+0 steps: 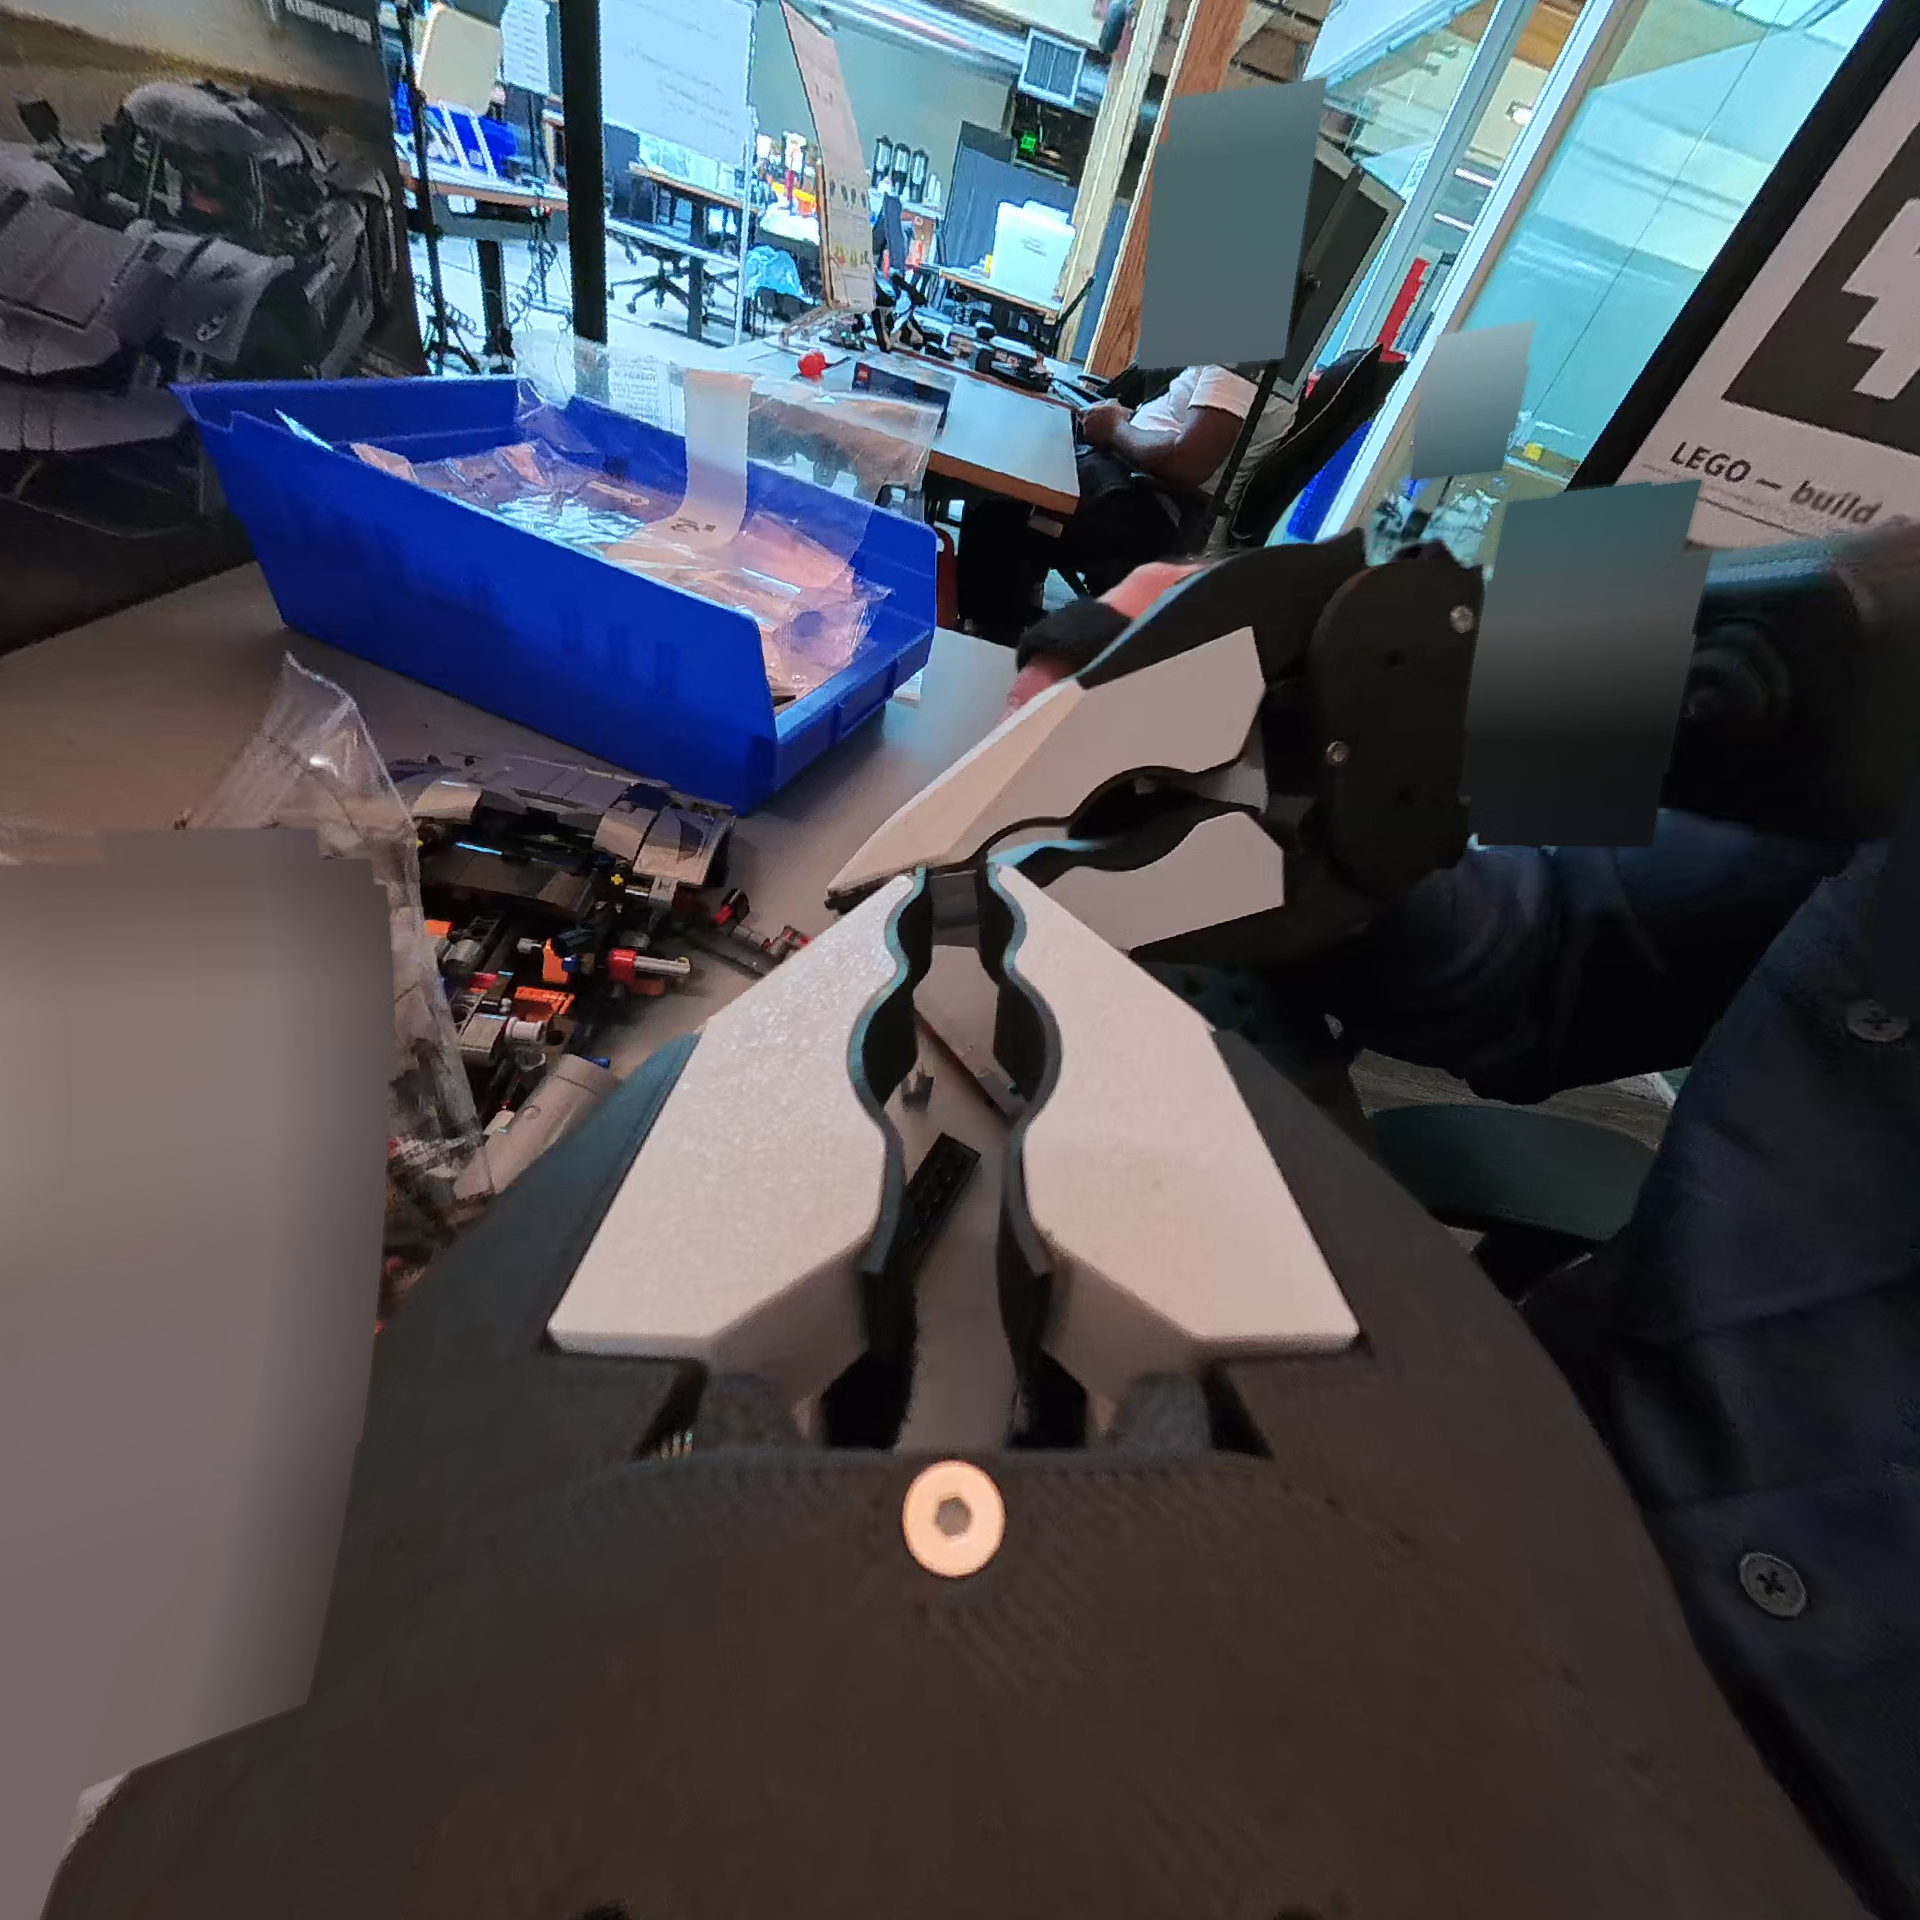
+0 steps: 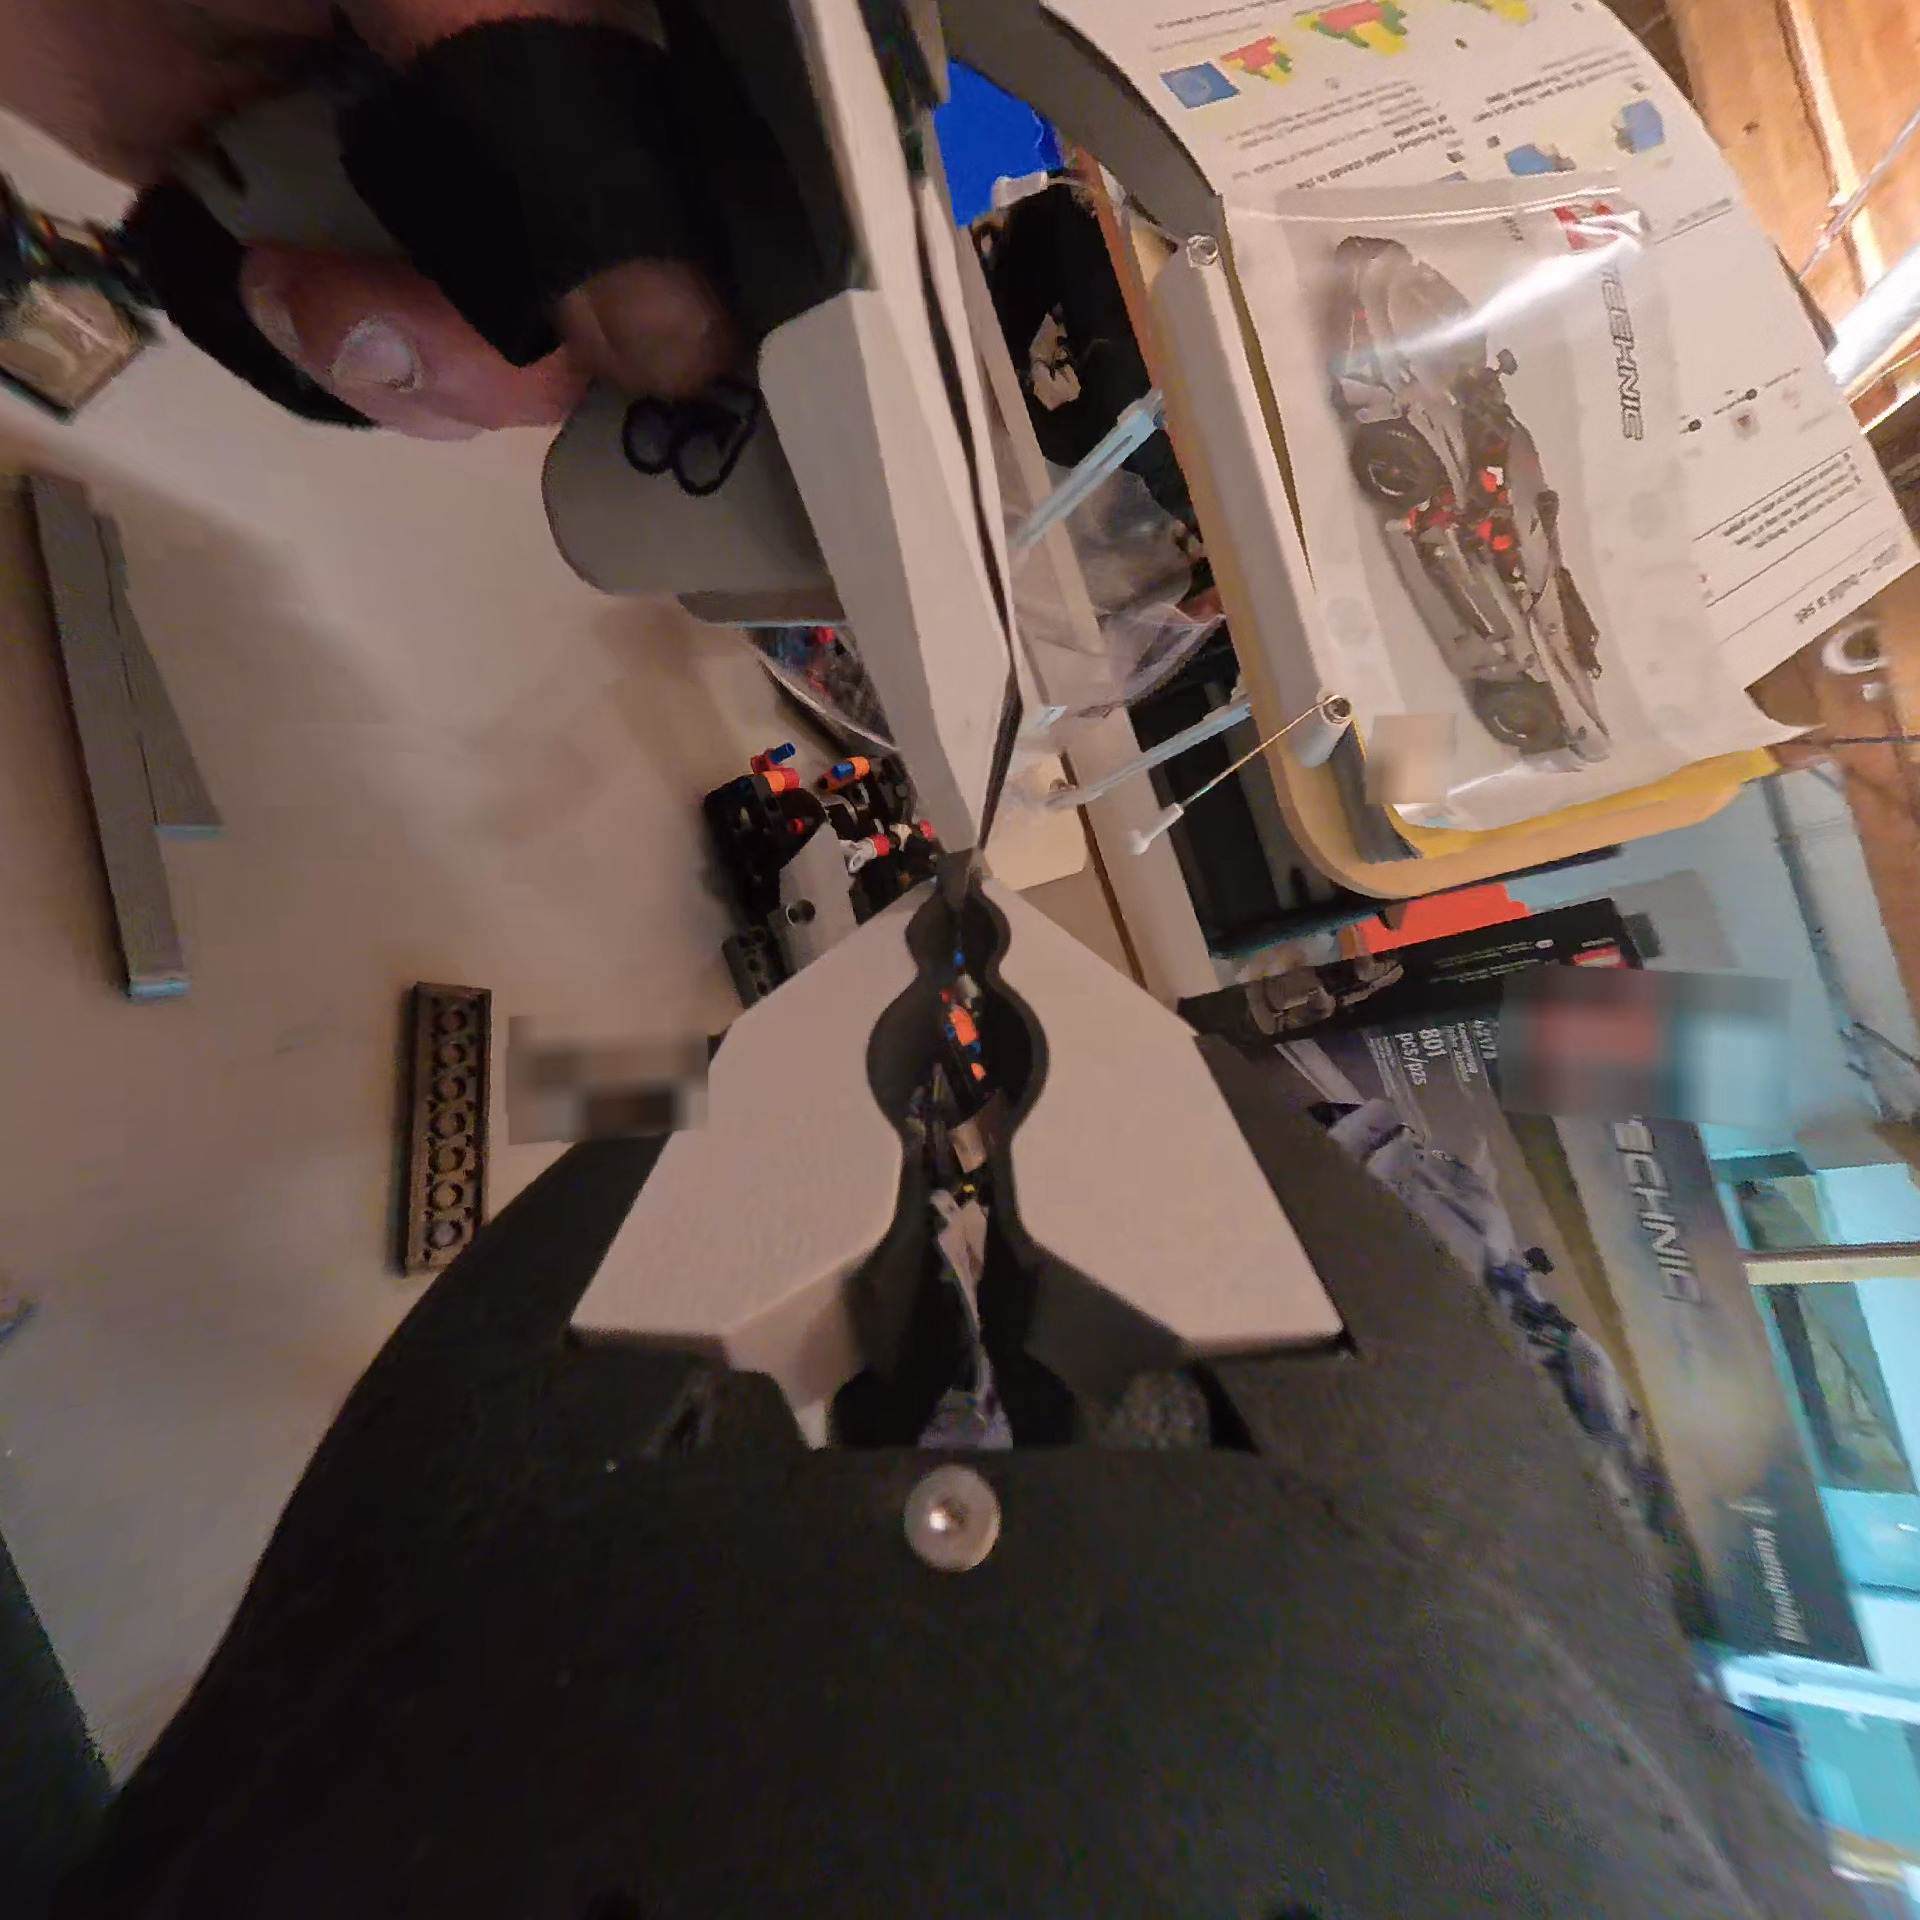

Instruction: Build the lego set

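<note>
My left gripper (image 1: 958, 902) pinches a small dark grey piece (image 1: 956, 906) at its tips, jaws nearly closed. My right gripper (image 2: 961, 883) meets it tip to tip, jaws drawn almost together on the same piece. Beyond, the half-built car (image 1: 566, 831) and loose parts lie on the table (image 1: 125, 717); further back stands a blue bin (image 1: 540, 613) of plastic bags. The printed sheets I leave unread.
</note>
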`<action>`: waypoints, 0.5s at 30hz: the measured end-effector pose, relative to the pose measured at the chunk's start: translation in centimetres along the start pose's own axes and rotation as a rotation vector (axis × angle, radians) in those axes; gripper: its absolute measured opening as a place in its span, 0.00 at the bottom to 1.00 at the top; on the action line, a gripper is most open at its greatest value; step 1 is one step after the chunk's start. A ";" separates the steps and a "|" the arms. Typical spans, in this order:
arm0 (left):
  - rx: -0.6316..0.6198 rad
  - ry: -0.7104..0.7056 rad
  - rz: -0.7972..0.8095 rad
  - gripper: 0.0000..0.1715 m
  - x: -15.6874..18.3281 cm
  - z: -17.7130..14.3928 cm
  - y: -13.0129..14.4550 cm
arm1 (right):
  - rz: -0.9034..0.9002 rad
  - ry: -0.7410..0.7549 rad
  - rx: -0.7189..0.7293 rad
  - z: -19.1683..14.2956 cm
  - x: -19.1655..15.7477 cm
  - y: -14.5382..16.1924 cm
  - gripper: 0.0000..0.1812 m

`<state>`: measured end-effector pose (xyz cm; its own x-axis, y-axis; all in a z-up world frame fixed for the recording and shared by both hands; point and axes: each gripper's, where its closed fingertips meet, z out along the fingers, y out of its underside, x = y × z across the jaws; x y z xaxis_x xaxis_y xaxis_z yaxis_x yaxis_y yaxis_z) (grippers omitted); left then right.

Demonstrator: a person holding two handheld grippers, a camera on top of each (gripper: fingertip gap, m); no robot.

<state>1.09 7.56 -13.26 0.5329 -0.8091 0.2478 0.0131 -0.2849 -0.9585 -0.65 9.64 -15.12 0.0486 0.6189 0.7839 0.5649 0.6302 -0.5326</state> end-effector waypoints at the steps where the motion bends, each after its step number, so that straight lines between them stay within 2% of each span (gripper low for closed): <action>1: 0.006 -0.006 0.014 0.03 0.1 0.0 -0.1 | 0.059 -0.041 0.026 -0.1 -0.1 -0.1 0.00; 5: 0.016 -0.011 0.110 0.03 0.4 -0.1 -0.4 | 0.384 -0.284 0.187 -0.8 -0.5 -0.7 0.08; 7: 0.020 -0.022 0.153 0.03 0.4 -0.2 -0.5 | 0.469 -0.373 0.259 -1.6 -0.3 -1.1 0.08; 11: -0.005 -0.038 0.221 0.03 0.8 0.2 -0.3 | 0.389 -0.335 0.234 -1.6 -0.6 -1.1 0.06; 15: -0.010 -0.086 0.221 0.03 0.2 0.4 -0.2 | 0.228 -0.180 0.150 -1.2 -0.3 -1.0 0.03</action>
<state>1.53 7.67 -13.03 0.5920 -0.8057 0.0186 -0.1203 -0.1112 -0.9865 -0.25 8.23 -14.39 0.0058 0.8164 0.5775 0.4278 0.5199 -0.7394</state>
